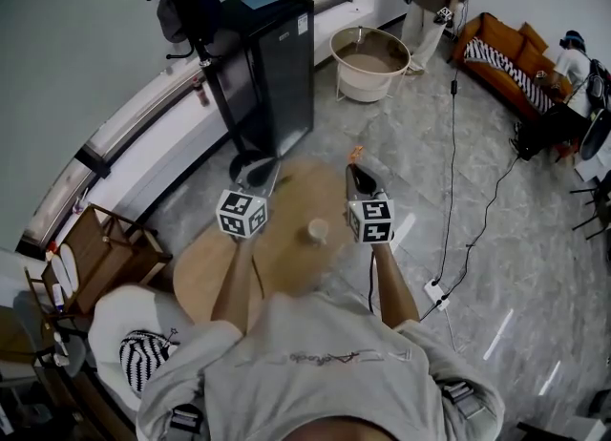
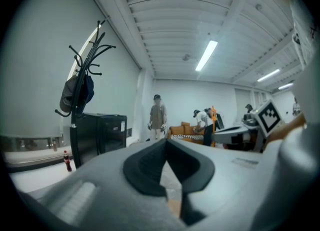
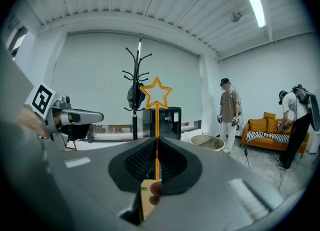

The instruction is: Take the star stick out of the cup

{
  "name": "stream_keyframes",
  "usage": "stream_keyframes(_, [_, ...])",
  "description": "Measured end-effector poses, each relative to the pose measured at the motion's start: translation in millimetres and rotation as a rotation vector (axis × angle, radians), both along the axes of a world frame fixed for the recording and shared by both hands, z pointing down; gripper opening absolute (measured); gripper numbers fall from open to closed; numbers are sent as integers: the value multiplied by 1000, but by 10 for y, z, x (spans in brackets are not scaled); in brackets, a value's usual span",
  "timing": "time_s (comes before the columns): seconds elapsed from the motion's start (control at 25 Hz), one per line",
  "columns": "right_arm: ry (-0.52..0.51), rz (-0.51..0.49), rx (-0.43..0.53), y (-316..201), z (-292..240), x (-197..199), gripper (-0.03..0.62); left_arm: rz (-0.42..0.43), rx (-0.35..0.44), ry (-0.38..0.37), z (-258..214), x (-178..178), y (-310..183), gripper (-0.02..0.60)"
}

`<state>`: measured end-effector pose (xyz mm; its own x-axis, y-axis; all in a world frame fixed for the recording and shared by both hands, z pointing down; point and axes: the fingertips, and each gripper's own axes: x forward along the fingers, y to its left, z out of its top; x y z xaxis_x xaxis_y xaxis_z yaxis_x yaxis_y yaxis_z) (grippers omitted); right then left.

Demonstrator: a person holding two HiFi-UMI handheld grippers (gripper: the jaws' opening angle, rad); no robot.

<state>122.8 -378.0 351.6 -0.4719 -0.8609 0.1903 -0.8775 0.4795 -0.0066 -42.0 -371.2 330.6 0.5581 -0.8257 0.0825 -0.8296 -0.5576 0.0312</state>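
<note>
My right gripper [image 3: 157, 147] is clamped on the star stick [image 3: 157, 122] and holds it apart from the cup [image 1: 317, 231] on the table. I judge the removal done. My left gripper [image 2: 166, 147] is closed on nothing.

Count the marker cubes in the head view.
2: one cube on the left gripper, one on the right gripper, which grips the stick. None seems hidden.
</note>
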Motion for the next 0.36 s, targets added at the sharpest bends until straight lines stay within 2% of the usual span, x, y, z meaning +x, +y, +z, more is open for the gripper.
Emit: stream_keyframes(0.36, [13,-11,4,-3,2,-3,14,1,-1,14,-2,16,4,0])
